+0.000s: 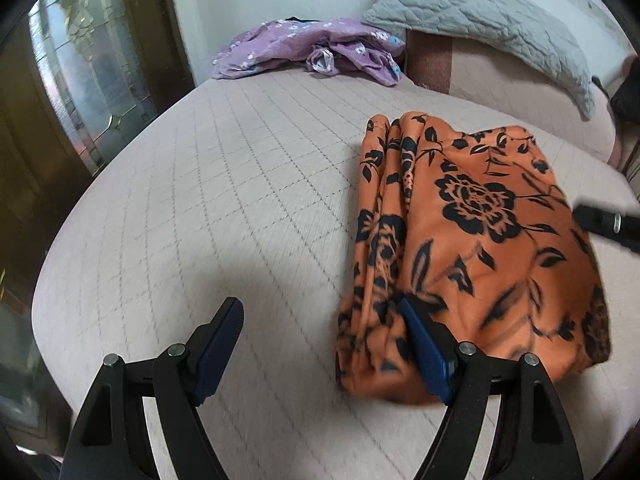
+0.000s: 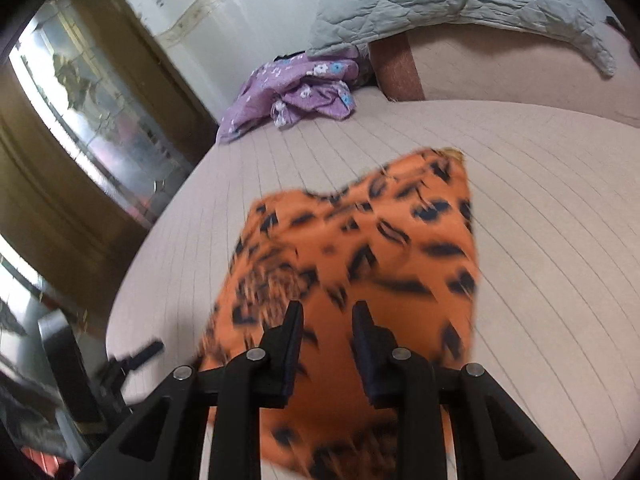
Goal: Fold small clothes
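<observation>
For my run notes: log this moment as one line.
orange floral garment: partly folded on bed | left gripper: open | right gripper: open, above garment

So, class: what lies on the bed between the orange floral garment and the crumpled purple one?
Nothing: only bare quilted bed cover separates the orange garment from the purple garment, shown in both wrist views.

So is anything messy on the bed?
Yes. The purple flowered garment lies crumpled in a heap at the bed's far edge, near the wall, not folded. The orange flowered cloth looks folded.
</observation>
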Motion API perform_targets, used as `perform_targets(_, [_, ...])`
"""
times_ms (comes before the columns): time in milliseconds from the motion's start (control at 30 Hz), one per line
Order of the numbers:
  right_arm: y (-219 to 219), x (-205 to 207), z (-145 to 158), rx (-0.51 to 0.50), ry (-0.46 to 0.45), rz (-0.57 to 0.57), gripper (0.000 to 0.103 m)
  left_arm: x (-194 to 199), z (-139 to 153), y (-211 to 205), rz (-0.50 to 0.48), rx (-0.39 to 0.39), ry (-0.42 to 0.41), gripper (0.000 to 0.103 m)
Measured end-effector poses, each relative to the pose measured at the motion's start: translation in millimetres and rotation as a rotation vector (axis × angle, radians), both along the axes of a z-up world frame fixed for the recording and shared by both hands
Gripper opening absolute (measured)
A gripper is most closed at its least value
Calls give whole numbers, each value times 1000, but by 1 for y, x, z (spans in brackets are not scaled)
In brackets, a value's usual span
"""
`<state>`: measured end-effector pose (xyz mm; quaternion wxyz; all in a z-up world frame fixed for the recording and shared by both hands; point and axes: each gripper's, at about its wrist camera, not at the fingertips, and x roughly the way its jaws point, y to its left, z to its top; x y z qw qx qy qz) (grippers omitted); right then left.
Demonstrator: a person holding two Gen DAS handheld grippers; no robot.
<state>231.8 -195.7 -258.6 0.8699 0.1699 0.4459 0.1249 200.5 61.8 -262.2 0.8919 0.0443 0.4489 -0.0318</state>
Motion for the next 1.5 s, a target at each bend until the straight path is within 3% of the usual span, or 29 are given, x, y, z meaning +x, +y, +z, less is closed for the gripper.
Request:
perform_targets(133, [-6,-26,-23,-10,58,40,30,-25,11,2,15,-33,5,80])
perform_targets(200, [-8,-35,-27,-6,40,49,30,-33,17,2,8,-25,10,80])
perform_targets(333, [-18,-46,-18,56,38,53,30,-42,38,3,-25,4,-5,80])
perform_targets(533, [-50,-60,0,137,-33,-23,30,-22,71,18,16,-42,-54,80])
perform_targets(567, [-57,-61,1,156,-32,-43,34,-16,74,19,27,-47,-59,81])
perform_targets(633, [-73,-63,0,193,-28,-90,76,-2,76,21,46,-62,-67,81])
perform_targets(667, [-80,-64,0,212,-31,-120,79,4,75,22,56,-70,-70,81])
perform_targets(800, [-105,-58,-4,273,-17,-175,79,25,66,19,89,-88,-82,81])
perform_targets(967, [-112,-48,-12,322,10,-198,79,41,59,4,84,-51,-132,81])
perform_targets(1500, [-79,-27,-23,293,18,-134,79,52,56,-13,64,-20,-166,81])
